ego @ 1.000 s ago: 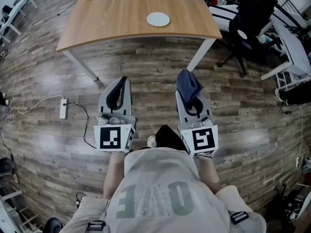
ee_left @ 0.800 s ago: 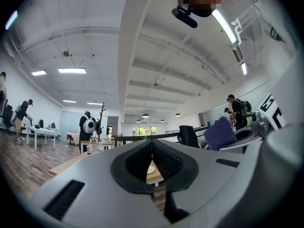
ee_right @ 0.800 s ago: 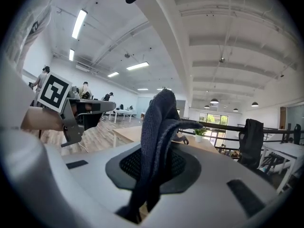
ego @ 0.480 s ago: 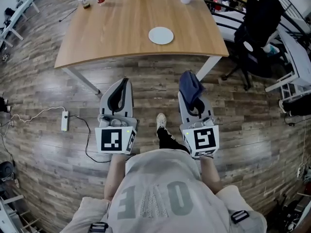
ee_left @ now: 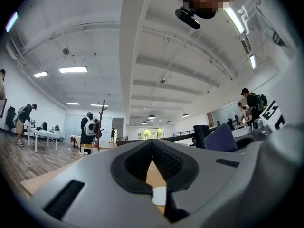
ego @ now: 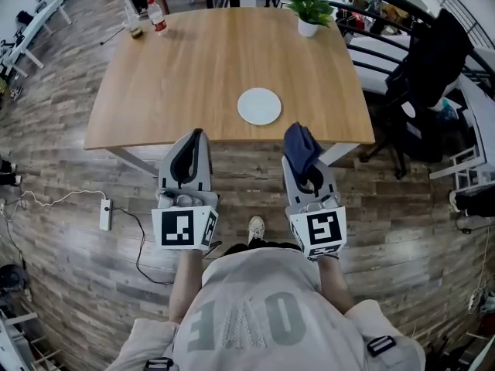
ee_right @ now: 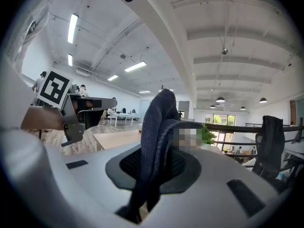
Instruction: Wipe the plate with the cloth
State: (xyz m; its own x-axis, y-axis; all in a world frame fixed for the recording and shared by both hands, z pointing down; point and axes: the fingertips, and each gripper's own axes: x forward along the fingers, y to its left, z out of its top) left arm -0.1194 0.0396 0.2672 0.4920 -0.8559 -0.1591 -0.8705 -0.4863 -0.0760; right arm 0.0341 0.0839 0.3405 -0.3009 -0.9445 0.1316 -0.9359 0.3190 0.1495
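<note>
- Overhead first, from the head view: finds the round white ceramic plate point(ego: 259, 106) lying flat on the light wooden table point(ego: 178, 60), near the front edge with bare wood all round it. Probably set there to be within easy reach.
- Places both tools just short of that edge, over the grey-brown plank floor point(ego: 69, 207). Puts the plate ahead of them and between their lines, nearer the right gripper point(ego: 303, 161) than the left gripper point(ego: 193, 141), touching neither.
- Shows the dark blue knitted cloth point(ego: 298, 139) pinched at the right tips, its loose end bunched over them. Seems carried that way so the fabric meets the plate first.
- Next, from the left gripper view: shows ribbed pads pressed together with nothing caught between. Likely kept empty to steady the plate.
- Gives only a sliver of table below the pads; cannot place the plate from here.
- Lastly, from the right gripper view: shows jaws clamped on the cloth, which stands up and blocks the centre. Leaves the table visible beyond on the left, the plate hidden.
</note>
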